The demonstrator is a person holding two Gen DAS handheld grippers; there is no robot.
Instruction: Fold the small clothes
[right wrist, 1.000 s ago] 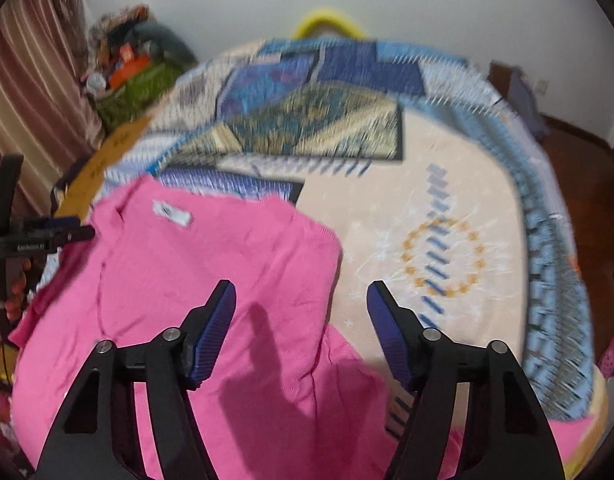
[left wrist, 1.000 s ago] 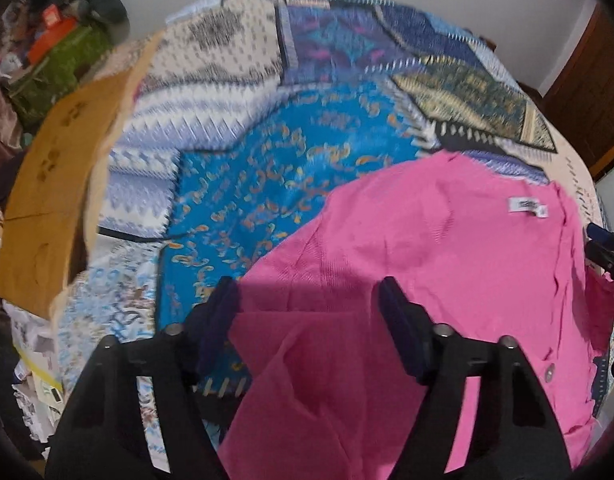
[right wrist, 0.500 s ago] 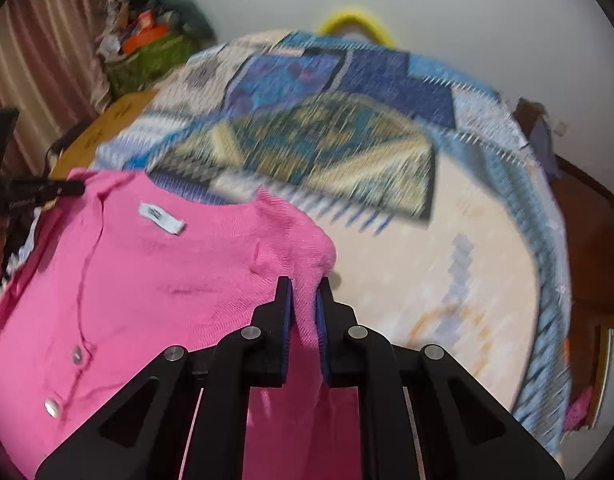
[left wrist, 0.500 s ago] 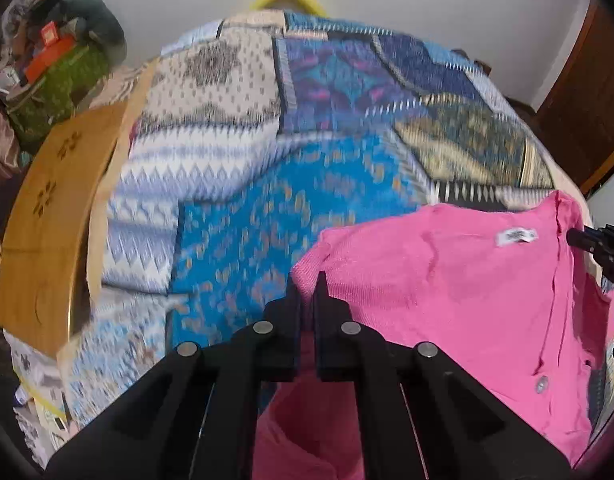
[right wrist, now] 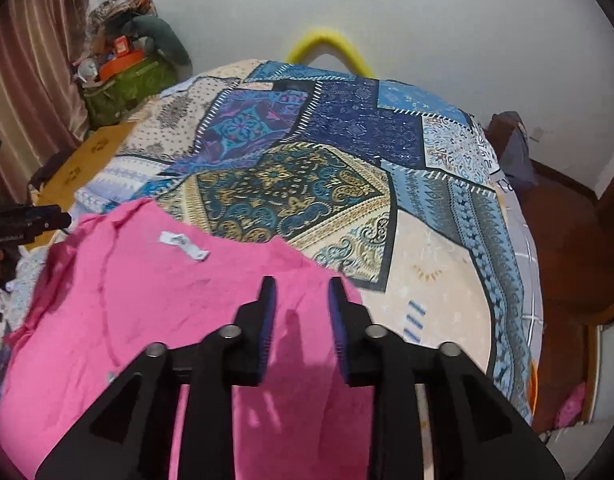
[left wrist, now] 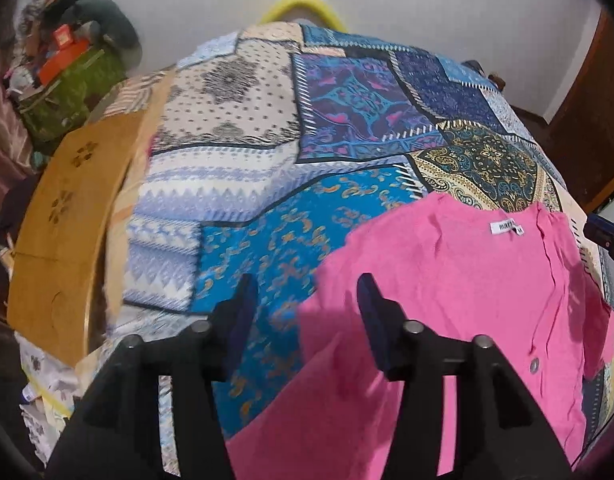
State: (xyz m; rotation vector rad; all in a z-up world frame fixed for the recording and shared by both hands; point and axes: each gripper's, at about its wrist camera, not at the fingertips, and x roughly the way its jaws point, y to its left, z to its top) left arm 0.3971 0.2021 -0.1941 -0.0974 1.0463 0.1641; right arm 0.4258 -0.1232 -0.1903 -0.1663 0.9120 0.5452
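A pink buttoned cardigan (left wrist: 459,280) with a white neck label (left wrist: 506,227) lies spread on the patchwork bedspread (left wrist: 291,216). My left gripper (left wrist: 305,294) is open and empty above the garment's left shoulder edge. In the right wrist view the same cardigan (right wrist: 147,288) fills the lower left, its label (right wrist: 183,245) showing. My right gripper (right wrist: 301,300) is open and empty just over the garment's right shoulder edge.
A wooden board (left wrist: 67,236) lies along the bed's left side. A green bag with clutter (right wrist: 123,84) stands by the curtain. A yellow curved object (right wrist: 327,46) rises behind the bed. The wooden floor (right wrist: 563,240) lies to the right.
Both grippers were shut on the cardigan's shoulder edges half a second ago. Both have opened and let the fabric go, and the cardigan now lies flat.
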